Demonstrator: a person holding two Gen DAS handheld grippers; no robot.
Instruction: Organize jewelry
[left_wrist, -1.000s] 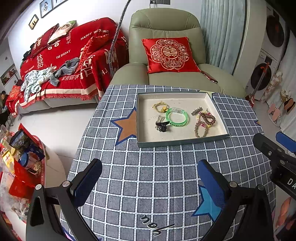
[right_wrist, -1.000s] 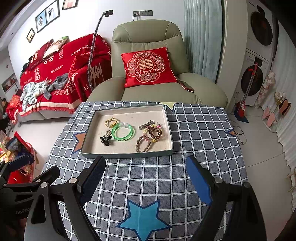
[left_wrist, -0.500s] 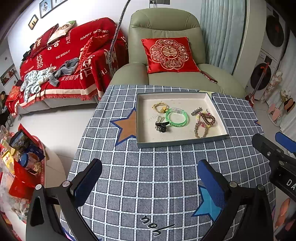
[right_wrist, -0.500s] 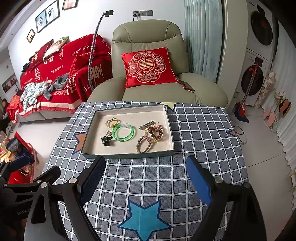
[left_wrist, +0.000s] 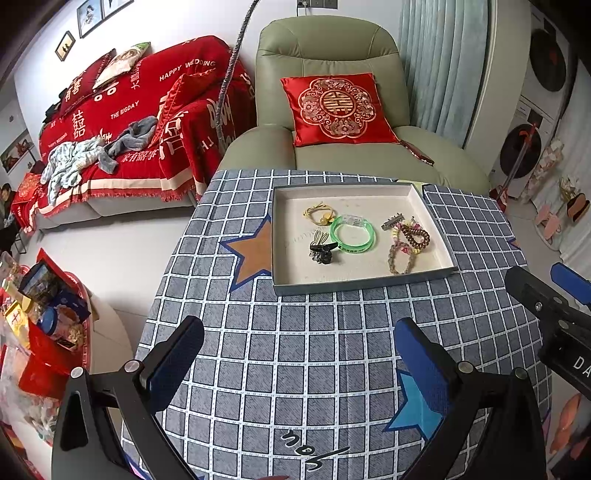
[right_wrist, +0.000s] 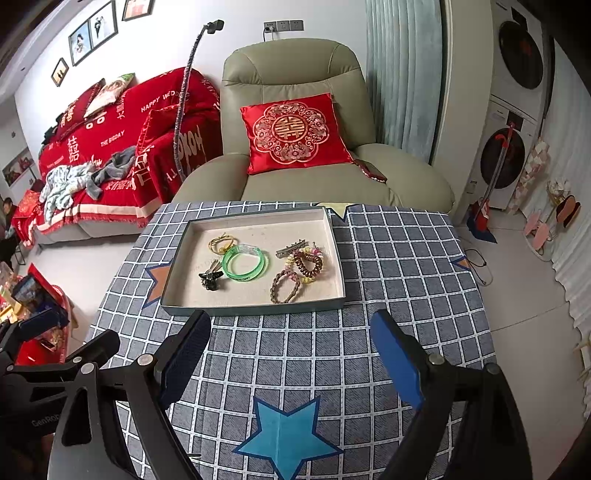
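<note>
A shallow grey tray (left_wrist: 364, 282) (right_wrist: 255, 309) sits on the far half of the table. In it lie a green bangle (left_wrist: 353, 234) (right_wrist: 245, 263), a yellow hair tie (left_wrist: 319, 214) (right_wrist: 221, 243), a black hair clip (left_wrist: 322, 252) (right_wrist: 210, 278), a metal clip (left_wrist: 392, 222) (right_wrist: 291, 249), a brown coil tie (left_wrist: 415, 236) (right_wrist: 308, 264) and a braided bracelet (left_wrist: 399, 258) (right_wrist: 286, 286). My left gripper (left_wrist: 299, 363) is open and empty above the table, short of the tray. My right gripper (right_wrist: 291, 363) is open and empty, also short of the tray.
The table wears a grey checked cloth (left_wrist: 295, 350) with star patches. A green armchair with a red cushion (left_wrist: 334, 105) stands behind it. A red-covered sofa (left_wrist: 122, 122) is far left. A side table with clutter (left_wrist: 40, 314) is at left. Washing machines (right_wrist: 513, 122) stand at right.
The tray and jewelry sit slightly lower and nearer in both views; both grippers have eased a little toward the tray. Both stay open and empty.
</note>
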